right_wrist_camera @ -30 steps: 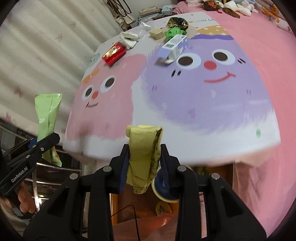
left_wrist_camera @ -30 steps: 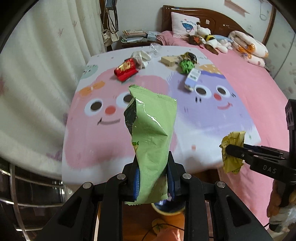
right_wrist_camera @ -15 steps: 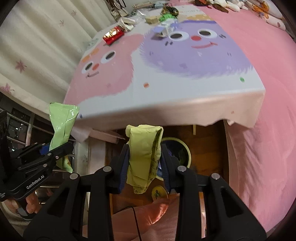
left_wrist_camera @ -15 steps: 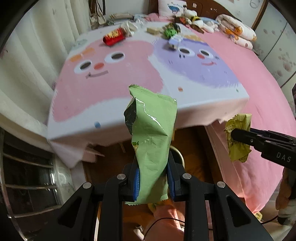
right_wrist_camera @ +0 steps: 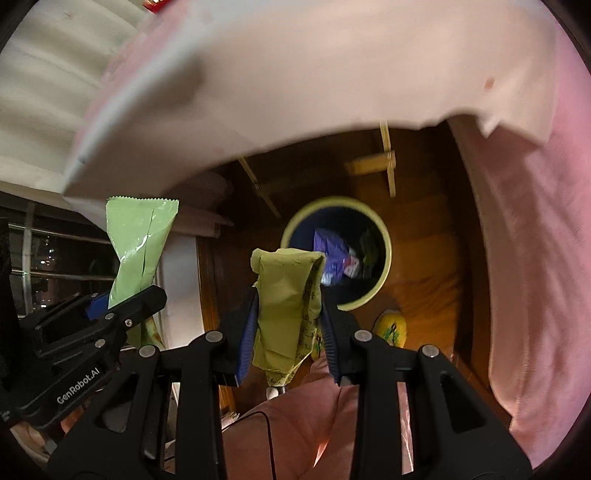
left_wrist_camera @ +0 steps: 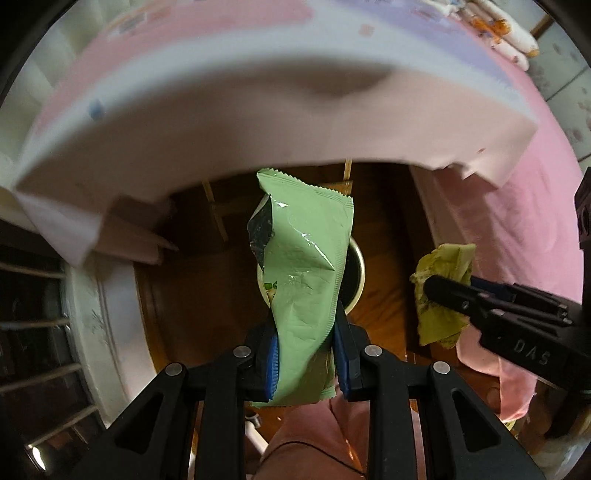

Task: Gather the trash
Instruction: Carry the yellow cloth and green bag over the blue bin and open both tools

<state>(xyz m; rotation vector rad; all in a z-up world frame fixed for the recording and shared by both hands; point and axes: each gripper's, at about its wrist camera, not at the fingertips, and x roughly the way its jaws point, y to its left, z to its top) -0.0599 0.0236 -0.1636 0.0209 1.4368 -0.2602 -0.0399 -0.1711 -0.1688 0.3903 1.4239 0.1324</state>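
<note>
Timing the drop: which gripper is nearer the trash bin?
Hard to call. The bin sits just ahead of the right gripper and straight beyond the left gripper.

A home bedroom: a bed under a pink sheet (right_wrist_camera: 517,258) fills the right side, with folded printed quilts (left_wrist_camera: 509,33) piled at its far end. Beside it a white and pink cloth (left_wrist_camera: 258,122) hangs over a tabletop edge, pale pleated curtains (right_wrist_camera: 40,99) behind. On the brown wooden floor (right_wrist_camera: 424,266) stands a round yellow-rimmed waste bin (right_wrist_camera: 384,240) holding wrappers.
</note>
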